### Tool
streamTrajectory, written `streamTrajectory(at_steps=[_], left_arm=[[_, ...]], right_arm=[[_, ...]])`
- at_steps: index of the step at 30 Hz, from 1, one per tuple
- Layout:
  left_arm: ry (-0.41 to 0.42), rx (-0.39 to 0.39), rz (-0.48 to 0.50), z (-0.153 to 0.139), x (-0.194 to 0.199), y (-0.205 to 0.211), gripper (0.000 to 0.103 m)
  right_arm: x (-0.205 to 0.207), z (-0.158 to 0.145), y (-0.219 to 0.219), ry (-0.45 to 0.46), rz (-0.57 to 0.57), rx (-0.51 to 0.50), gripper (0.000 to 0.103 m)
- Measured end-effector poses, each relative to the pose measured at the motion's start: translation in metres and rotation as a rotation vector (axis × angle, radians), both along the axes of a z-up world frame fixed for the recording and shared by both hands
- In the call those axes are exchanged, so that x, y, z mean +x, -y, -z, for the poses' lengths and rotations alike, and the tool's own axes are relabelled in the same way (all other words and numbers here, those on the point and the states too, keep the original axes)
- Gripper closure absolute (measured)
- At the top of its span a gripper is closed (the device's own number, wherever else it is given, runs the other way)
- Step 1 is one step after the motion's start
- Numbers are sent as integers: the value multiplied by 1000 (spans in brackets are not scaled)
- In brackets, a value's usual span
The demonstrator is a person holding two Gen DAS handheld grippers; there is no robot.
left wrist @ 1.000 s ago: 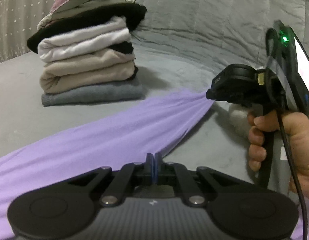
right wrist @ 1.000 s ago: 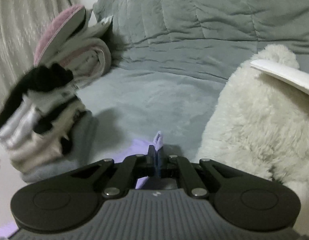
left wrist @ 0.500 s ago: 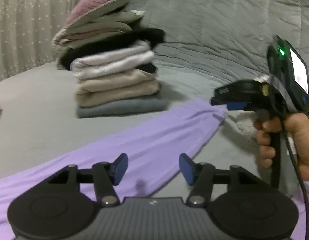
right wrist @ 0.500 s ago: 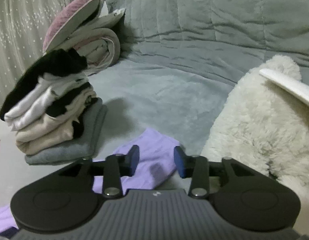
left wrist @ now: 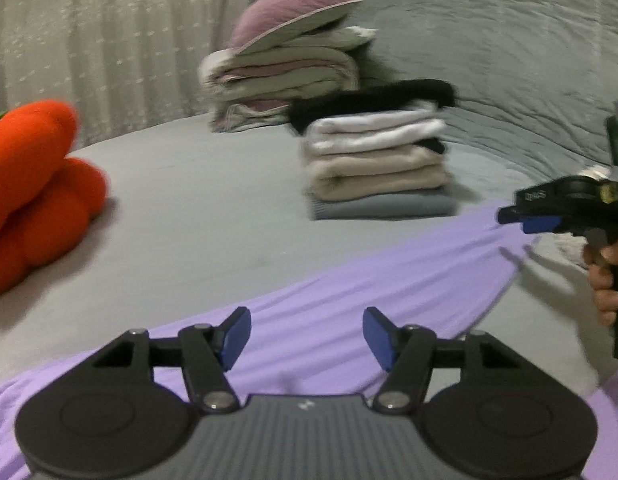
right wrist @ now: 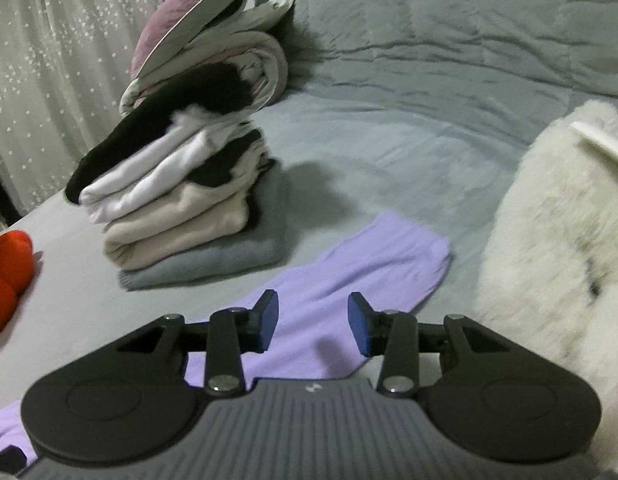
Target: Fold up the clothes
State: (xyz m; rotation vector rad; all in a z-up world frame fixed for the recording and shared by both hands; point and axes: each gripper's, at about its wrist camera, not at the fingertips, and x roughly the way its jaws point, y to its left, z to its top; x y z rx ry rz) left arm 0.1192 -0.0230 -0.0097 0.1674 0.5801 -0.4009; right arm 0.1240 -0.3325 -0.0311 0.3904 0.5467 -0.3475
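Observation:
A lilac garment lies stretched across the grey bed, its narrow end near a stack of folded clothes, which also shows in the right wrist view. My left gripper is open and empty just above the lilac cloth. My right gripper is open and empty over the cloth's end; it also shows at the right edge of the left wrist view.
An orange plush toy lies at the left. A pile of folded bedding with a purple pillow sits behind the stack. A white fluffy cushion is at the right. A grey quilt rises behind.
Both grippers were shut on the lilac garment, holding it taut. They opened and let it drop flat on the bed, then drew back and turned left.

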Motion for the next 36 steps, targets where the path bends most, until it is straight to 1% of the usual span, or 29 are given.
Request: streamTrajectory(at_steps=[4, 10, 16, 19, 21, 23, 27, 31, 34, 36], left_arm=[[-25, -2, -84, 6, 9, -41, 39], [-45, 22, -184, 17, 18, -88, 39], [-77, 3, -282, 30, 30, -134, 39], [-92, 21, -313, 39, 37, -155, 39], [-98, 47, -332, 45, 42, -169, 38], [-94, 48, -319, 46, 45, -180, 37], [-88, 15, -333, 38, 48, -206, 36], [-73, -19, -405, 29, 42, -232, 36], [-63, -30, -470, 26, 40, -247, 37], [-63, -31, -506, 27, 41, -253, 39]], right_arm=[[8, 1, -22, -9, -33, 9, 60], [19, 2, -51, -17, -76, 26, 60], [31, 5, -80, -39, -131, 25, 58], [37, 8, -93, -55, -159, 15, 56], [41, 11, -102, -69, -180, 3, 56], [44, 14, -112, -81, -206, -7, 56], [54, 19, -132, -92, -288, -28, 55], [66, 21, -156, -96, -406, -71, 54], [73, 22, -175, -98, -505, -114, 53], [76, 22, -187, -97, -562, -152, 53]])
